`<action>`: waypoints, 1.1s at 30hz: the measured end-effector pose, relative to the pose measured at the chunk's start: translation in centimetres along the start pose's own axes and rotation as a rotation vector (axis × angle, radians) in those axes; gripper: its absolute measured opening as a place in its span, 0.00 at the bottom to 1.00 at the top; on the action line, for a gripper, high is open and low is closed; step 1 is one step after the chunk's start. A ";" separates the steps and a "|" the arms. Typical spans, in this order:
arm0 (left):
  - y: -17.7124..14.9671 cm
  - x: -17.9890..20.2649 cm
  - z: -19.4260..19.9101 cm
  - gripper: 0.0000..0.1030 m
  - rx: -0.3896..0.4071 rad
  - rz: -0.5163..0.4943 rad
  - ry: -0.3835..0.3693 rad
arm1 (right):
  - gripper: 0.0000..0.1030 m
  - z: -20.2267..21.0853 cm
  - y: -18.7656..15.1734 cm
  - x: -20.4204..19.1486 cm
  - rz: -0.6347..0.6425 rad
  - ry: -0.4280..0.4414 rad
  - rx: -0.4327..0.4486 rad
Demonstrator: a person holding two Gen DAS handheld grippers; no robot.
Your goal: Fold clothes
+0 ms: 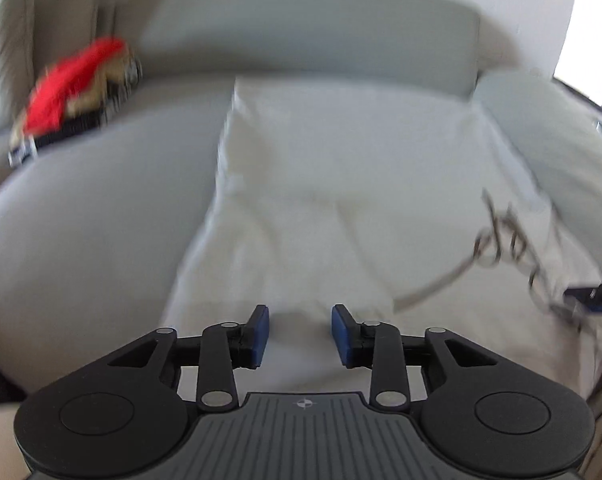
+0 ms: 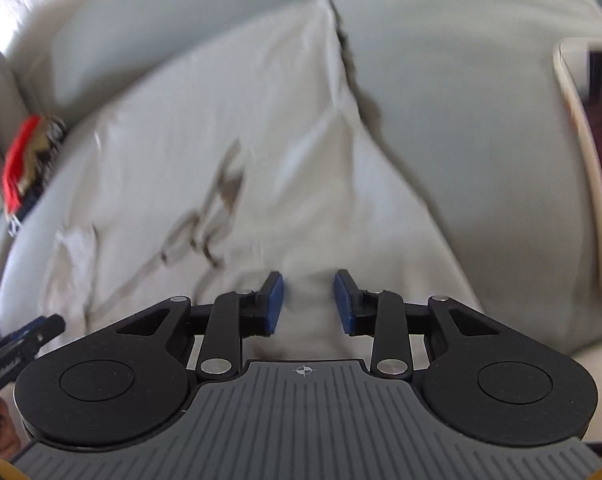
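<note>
A white garment point(image 1: 341, 184) with a dark scribbled print point(image 1: 509, 240) lies spread on a pale grey sofa seat point(image 1: 93, 208). My left gripper point(image 1: 299, 334) hovers open over the garment's near edge, with nothing between its blue pads. In the right wrist view the same white garment point(image 2: 229, 128) fills the middle, its print point(image 2: 209, 216) to the left. My right gripper point(image 2: 307, 302) is open just above the cloth near its lower edge, and the fabric shows through the gap. The right gripper's tip point(image 1: 597, 294) shows at the far right of the left wrist view. Both views are motion-blurred.
A pile of clothes with a red piece on top point(image 1: 77, 92) sits at the sofa's back left corner; the pile point(image 2: 25, 160) also shows in the right wrist view. The sofa backrest point(image 1: 301, 36) runs behind. A light-framed object with a dark panel point(image 2: 585, 152) stands at right. A hand point(image 2: 1, 436) shows at lower left.
</note>
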State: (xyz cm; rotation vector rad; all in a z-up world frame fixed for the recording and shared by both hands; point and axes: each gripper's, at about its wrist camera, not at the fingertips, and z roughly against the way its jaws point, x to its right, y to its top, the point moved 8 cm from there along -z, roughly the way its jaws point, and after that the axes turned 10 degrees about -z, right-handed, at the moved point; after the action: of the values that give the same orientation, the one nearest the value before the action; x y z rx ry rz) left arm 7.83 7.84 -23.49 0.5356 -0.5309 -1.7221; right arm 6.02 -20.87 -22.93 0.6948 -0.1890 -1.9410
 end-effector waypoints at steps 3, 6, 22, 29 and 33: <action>-1.9 1.9 1.4 0.31 -0.023 -0.070 -0.014 | 0.42 1.6 -2.6 0.5 0.067 -0.023 -0.021; -4.7 3.8 2.4 0.32 -0.124 -0.035 -0.121 | 0.42 2.5 -5.2 1.3 0.041 -0.037 -0.120; -4.7 2.1 3.4 0.41 -0.039 0.036 0.028 | 0.40 4.5 -6.7 0.4 0.112 -0.018 -0.016; -3.7 4.2 2.6 0.39 0.009 -0.107 0.008 | 0.34 4.3 -6.4 -2.1 0.214 -0.005 0.033; -4.2 5.0 1.7 0.39 -0.028 -0.139 0.000 | 0.34 3.8 -6.6 -2.5 0.227 -0.011 0.029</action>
State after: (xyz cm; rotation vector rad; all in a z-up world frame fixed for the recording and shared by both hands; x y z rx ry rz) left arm 2.57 3.89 -25.12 0.5637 -0.4776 -1.8586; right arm -0.36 -16.28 -21.62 0.6519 -0.2907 -1.7286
